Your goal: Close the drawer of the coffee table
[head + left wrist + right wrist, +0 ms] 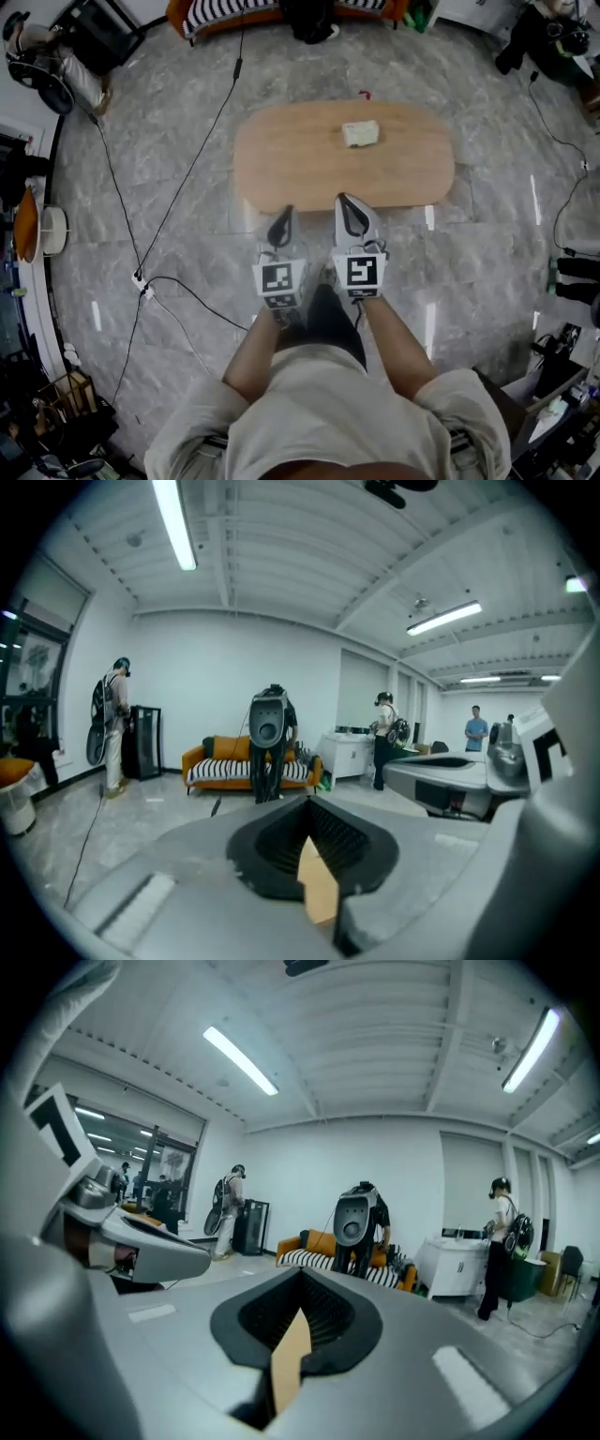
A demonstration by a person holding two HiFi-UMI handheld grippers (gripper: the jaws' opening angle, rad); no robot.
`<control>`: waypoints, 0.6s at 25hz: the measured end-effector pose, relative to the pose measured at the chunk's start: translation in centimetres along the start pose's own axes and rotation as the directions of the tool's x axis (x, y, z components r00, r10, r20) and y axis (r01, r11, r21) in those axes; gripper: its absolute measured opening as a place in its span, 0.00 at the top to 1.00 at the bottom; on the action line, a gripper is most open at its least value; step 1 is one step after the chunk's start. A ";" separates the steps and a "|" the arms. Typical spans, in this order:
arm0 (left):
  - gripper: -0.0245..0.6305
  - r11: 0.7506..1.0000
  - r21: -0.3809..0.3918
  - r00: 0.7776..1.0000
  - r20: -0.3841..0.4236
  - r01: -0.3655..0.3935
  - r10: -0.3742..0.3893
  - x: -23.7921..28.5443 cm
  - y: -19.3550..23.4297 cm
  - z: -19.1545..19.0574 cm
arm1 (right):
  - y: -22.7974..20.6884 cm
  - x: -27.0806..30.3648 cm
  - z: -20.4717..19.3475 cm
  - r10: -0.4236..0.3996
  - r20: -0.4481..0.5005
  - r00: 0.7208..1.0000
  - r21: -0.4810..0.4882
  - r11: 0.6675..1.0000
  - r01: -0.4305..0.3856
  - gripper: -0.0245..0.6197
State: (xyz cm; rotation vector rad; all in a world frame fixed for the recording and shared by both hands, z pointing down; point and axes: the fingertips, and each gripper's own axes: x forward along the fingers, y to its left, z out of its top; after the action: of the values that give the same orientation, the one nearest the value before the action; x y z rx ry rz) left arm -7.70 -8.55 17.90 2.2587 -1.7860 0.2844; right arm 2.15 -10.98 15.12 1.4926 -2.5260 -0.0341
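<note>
- The person's pale shirt [328, 412] fills the near edge of the head view, with both bare forearms reaching forward from it.
- The left gripper [283, 219] and the right gripper [349, 210] are held side by side, close together but apart. Each carries its marker cube [281, 278] toward the wrist.
- Both grippers point away from the person, and their tips overlap the near edge of the coffee table in the head view.
- In the left gripper view the two jaws are pressed together, with nothing between the dark ribbed pads [323, 832].
- The right gripper view shows the same: jaws closed tight and empty.
- The coffee table [281, 159] stands just beyond the grippers on the grey marble floor [506, 234]. Its oval wooden top lies lengthwise from left to right.
- From above, the top hides the table's sides, so the drawer cannot be made out.
- A small white object [360, 134] lies on the tabletop, right of centre and toward the far edge.
- A black cable [187, 173] runs across the floor left of the table to a white plug [141, 279].
- Farther off, an orange sofa with a striped seat [220, 761] stands against the far wall. A dark stand with a grey headpiece [269, 719] is in front of it.
- At the far left a person [114, 724] stands by a black cabinet [145, 741], and another person [384, 738] stands at a white counter to the right.
</note>
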 end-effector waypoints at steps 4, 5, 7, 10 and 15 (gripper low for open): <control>0.93 0.999 0.026 0.993 0.106 0.042 -0.045 -5.8 -1.7 3.9 | 1.7 -6.4 6.0 -0.093 0.093 0.991 -0.024 0.995 0.095 0.95; 0.93 0.998 0.028 0.990 0.129 0.051 -0.055 -7.2 -2.0 4.5 | 2.5 -7.8 7.0 -0.107 0.102 0.989 -0.030 0.993 0.110 0.95; 0.93 0.996 0.037 0.982 0.169 0.076 -0.082 -10.0 -2.9 5.5 | 4.1 -10.6 8.1 -0.127 0.110 0.986 -0.029 0.991 0.131 0.95; 0.93 0.993 0.052 0.971 0.209 0.106 -0.114 -14.0 -4.5 6.0 | 6.2 -14.3 8.7 -0.148 0.115 0.982 -0.034 0.988 0.153 0.95; 0.93 0.989 0.047 0.961 0.236 0.140 -0.147 -17.1 -5.8 6.4 | 7.7 -17.5 9.7 -0.159 0.120 0.980 -0.041 0.985 0.165 0.95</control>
State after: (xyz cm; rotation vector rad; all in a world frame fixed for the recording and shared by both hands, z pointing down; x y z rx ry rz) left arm -6.03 6.54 6.26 2.5201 -1.7225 0.0113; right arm 1.84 7.19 3.65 1.7196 -2.4637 -0.2143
